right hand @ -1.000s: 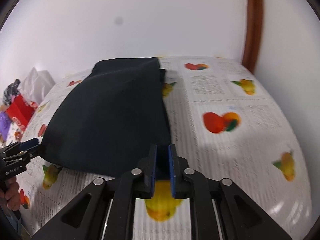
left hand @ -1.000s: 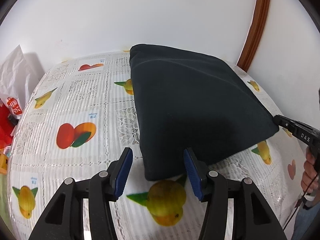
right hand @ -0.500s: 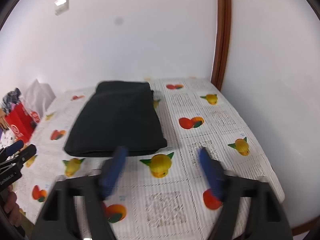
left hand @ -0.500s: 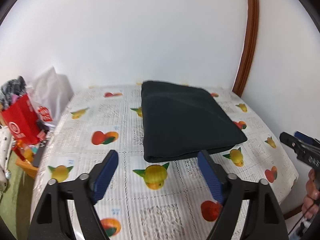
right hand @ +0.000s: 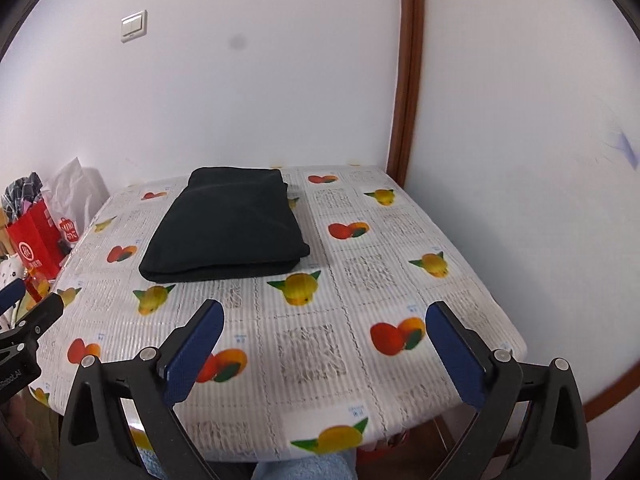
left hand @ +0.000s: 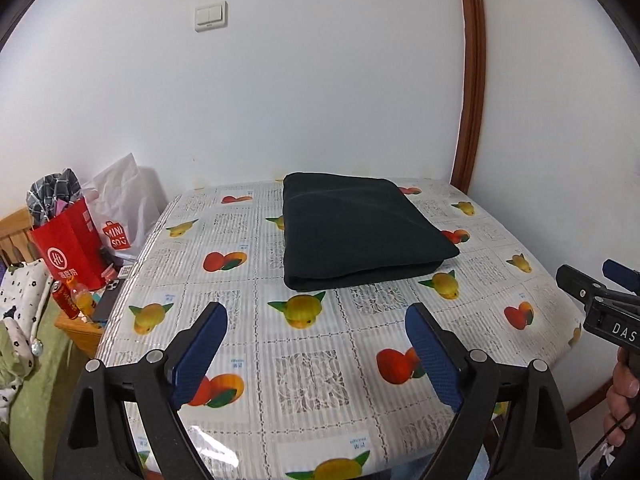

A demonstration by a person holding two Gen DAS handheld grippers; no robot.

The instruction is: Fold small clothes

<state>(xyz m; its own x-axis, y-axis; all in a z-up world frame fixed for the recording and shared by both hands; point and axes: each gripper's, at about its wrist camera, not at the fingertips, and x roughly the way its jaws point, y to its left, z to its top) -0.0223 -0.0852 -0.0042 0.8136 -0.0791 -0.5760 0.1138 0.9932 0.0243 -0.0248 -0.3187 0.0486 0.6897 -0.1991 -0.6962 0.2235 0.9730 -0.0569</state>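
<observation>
A dark folded garment (left hand: 356, 232) lies flat on the far half of the table with the fruit-print cloth (left hand: 312, 364); it also shows in the right wrist view (right hand: 232, 228). My left gripper (left hand: 316, 320) is open and empty, held back above the table's near edge, well short of the garment. My right gripper (right hand: 326, 320) is open and empty, also near the front edge. The right gripper shows at the right edge of the left wrist view (left hand: 600, 296). The left gripper shows at the left edge of the right wrist view (right hand: 24, 320).
A red paper bag (left hand: 70, 244) and a white plastic bag (left hand: 120, 208) stand left of the table, with bottles (left hand: 74, 300) and cloth items below. A white wall with a brown wooden trim (left hand: 472, 80) closes off the back and right.
Both grippers let go of the garment and pulled back toward the table's front edge. Their jaws opened wide. The garment stays folded on the table.
</observation>
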